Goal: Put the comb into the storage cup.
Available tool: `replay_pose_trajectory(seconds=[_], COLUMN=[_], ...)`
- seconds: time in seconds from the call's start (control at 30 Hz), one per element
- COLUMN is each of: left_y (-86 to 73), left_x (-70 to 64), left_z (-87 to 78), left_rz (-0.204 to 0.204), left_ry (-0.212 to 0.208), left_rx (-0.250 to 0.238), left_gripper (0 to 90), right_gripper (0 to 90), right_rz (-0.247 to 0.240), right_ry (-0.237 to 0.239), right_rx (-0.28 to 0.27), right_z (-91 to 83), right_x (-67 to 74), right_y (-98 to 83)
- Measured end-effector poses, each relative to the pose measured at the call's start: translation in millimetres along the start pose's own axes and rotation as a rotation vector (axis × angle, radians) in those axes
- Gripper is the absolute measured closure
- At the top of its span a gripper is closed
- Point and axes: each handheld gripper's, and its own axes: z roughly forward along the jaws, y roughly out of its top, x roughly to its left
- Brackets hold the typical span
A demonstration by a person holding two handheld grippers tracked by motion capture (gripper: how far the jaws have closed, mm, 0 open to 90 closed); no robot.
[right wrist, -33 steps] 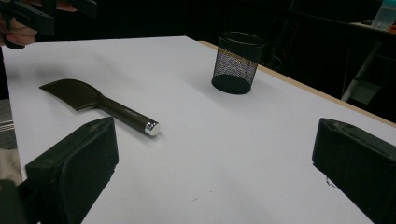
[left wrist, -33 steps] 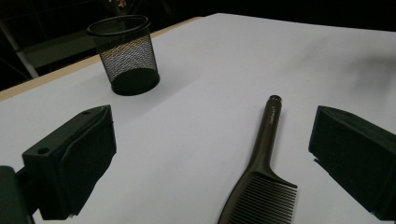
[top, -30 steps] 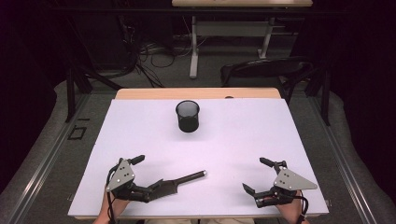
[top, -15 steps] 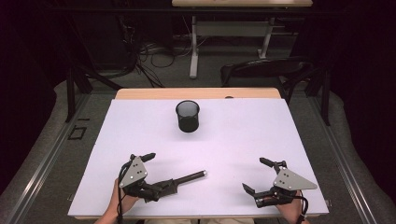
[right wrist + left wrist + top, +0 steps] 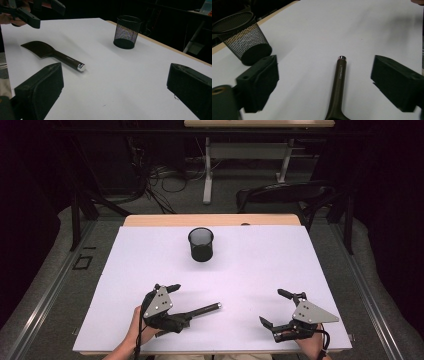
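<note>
Left gripper (image 5: 167, 307) hovers over the blade end of a dark spatula-like tool with a round brown handle and a silver end cap (image 5: 202, 309), near the front edge of the white table board (image 5: 260, 265) in the high view; its jaws have just been closing a little yet stand well apart, with the tool's handle lying between them and untouched. Right gripper (image 5: 282, 312) sits well to the right of the tool, jaws spread wide with nothing between them. A black wire-mesh pen cup (image 5: 201, 244) stands upright beyond the tool, toward the far wooden edge of the board, with bare white surface all around it. From the left gripper view, the tool handle (image 5: 338, 85) runs up between the two black jaws, closer to neither pad, and carries small pale lettering too fine to read; the mesh cup (image 5: 242, 40) is up and left of the tool, near the board's edge. From the right gripper view, the tool (image 5: 53, 55) lies flat on the board to the left of the cup (image 5: 127, 32), its silver cap pointing toward the camera, faint lettering on the handle unreadable, and the left gripper (image 5: 30, 12) hangs above the tool's blade; open board stretches between this gripper's wide jaws.
</note>
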Motion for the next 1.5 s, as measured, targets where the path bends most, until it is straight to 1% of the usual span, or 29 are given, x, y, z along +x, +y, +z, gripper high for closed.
replay_pose_trajectory(seconds=[0.07, 0.1, 0.13, 0.17, 0.2, 0.23, 0.27, 0.3, 0.37, 0.43, 0.47, 0.53, 0.57, 0.6, 0.63, 0.67, 0.7, 0.77, 0.8, 0.83, 0.87, 0.9, 0.93, 0.97, 1.0, 1.13, 1.33, 1.43, 1.5], left_y=[2.0, 2.8, 2.8, 4.3, 4.3, 5.7, 6.3, 6.9, 8.0, 8.4, 9.7, 9.9, 10.4, 10.6, 11.0, 11.0, 11.5, 12.6, 13.8, 13.8, 14.4, 15.2, 15.2, 15.1, 14.2, 9.9, 7.3, 6.0, 5.4], left_x=[-1.2, -1.8, -1.8, -2.8, -2.8, -3.9, -4.8, -5.1, -5.7, -6.2, -7.2, -8.1, -8.9, -10.8, -11.9, -11.9, -12.8, -14.3, -15.3, -15.3, -16.1, -17.2, -17.2, -18.0, -18.3, -17.6, -15.6, -16.4, -16.7], left_z=[3.4, 4.9, 4.9, 7.3, 7.3, 10.5, 12.6, 14.3, 18.0, 19.8, 24.3, 26.2, 29.5, 34.6, 37.7, 37.7, 40.5, 46.1, 51.1, 51.1, 53.7, 58.8, 58.8, 61.7, 66.7, 70.8, 72.3, 73.2, 74.1], left_rz=[0.007, 0.008, 0.008, 0.018, 0.018, 0.020, 0.020, 0.024, 0.022, 0.015, 0.019, 0.017, 0.019, 0.024, 0.034, 0.034, 0.042, 0.045, 0.049, 0.049, 0.052, 0.060, 0.060, 0.064, 0.067, 0.060, 0.054, 0.058, 0.069], left_ry=[-0.012, -0.022, -0.022, -0.033, -0.033, -0.046, -0.053, -0.059, -0.077, -0.086, -0.101, -0.105, -0.117, -0.138, -0.142, -0.142, -0.144, -0.147, -0.157, -0.157, -0.158, -0.171, -0.171, -0.173, -0.184, -0.181, -0.186, -0.187, -0.184], left_rx=[0.005, 0.001, 0.001, 0.008, 0.008, 0.012, 0.015, 0.022, 0.036, 0.042, 0.075, 0.085, 0.108, 0.137, 0.157, 0.157, 0.174, 0.199, 0.220, 0.220, 0.232, 0.258, 0.258, 0.271, 0.296, 0.334, 0.339, 0.348, 0.357], left_gripper=[20.6, 25.9, 31.7, 35.7, 40.6, 45.0, 47.3, 53.1, 60.0, 70.1, 73.5, 80.6, 80.6, 86.9, 89.3, 89.9, 89.9, 90.0, 90.0, 90.0, 90.0, 90.0, 90.0, 90.0, 90.0, 90.0, 90.0, 90.0, 90.0], right_gripper=[0.4, 0.4, 0.4, 0.4, 0.4, 0.4, 0.5, 0.5, 0.5, 0.5, 0.5, 0.6, 0.5, 0.6, 0.6, 0.6, 0.6, 0.6, 0.6, 0.6, 0.6, 0.7, 0.7, 0.7, 0.7, 0.8, 0.8, 0.9, 0.9], right_rz=[0.001, 0.004, 0.004, 0.002, 0.002, 0.002, 0.001, 0.000, -0.002, -0.001, 0.004, 0.002, -0.003, -0.006, -0.007, -0.007, -0.007, -0.007, -0.006, -0.006, -0.007, -0.005, -0.006, -0.006, -0.006, -0.003, -0.005, -0.007, -0.004], right_ry=[0.001, 0.002, 0.002, 0.003, 0.003, 0.002, 0.002, 0.003, 0.003, 0.003, 0.004, 0.004, 0.004, 0.004, 0.004, 0.004, 0.005, 0.005, 0.005, 0.005, 0.005, 0.005, 0.005, 0.005, 0.005, 0.006, 0.010, 0.009, 0.010], right_rx=[0.000, 0.001, 0.001, 0.003, 0.003, 0.002, 0.002, 0.002, 0.006, 0.007, 0.010, 0.011, 0.009, 0.009, 0.009, 0.009, 0.009, 0.009, 0.009, 0.009, 0.009, 0.010, 0.010, 0.010, 0.011, 0.011, 0.014, 0.013, 0.012], right_z=[0.0, 0.1, 0.1, 0.2, 0.2, 0.1, 0.0, -0.1, -0.3, -0.1, 0.0, 0.1, 0.2, 0.3, 0.3, 0.3, 0.3, 0.4, 0.4, 0.4, 0.4, 0.5, 0.5, 0.5, 0.5, -0.2, 0.9, 0.7, 1.0], right_x=[0.0, 0.4, 0.4, 0.3, 0.3, 0.3, 0.3, 0.4, 0.5, 0.6, 0.9, 0.9, 0.5, 0.6, 0.5, 0.5, 0.6, 0.4, 0.5, 0.5, 0.5, 0.6, 0.6, 0.6, 0.5, 0.6, 0.7, 1.0, 0.9], right_y=[0.0, -0.1, -0.1, -0.3, -0.3, -0.3, -0.2, -0.1, 0.0, -0.1, -0.3, -0.3, -0.3, -0.2, -0.1, -0.1, -0.2, -0.3, -0.3, -0.3, -0.3, -0.4, -0.4, -0.4, -0.4, -0.5, -0.5, -0.4, -0.7])
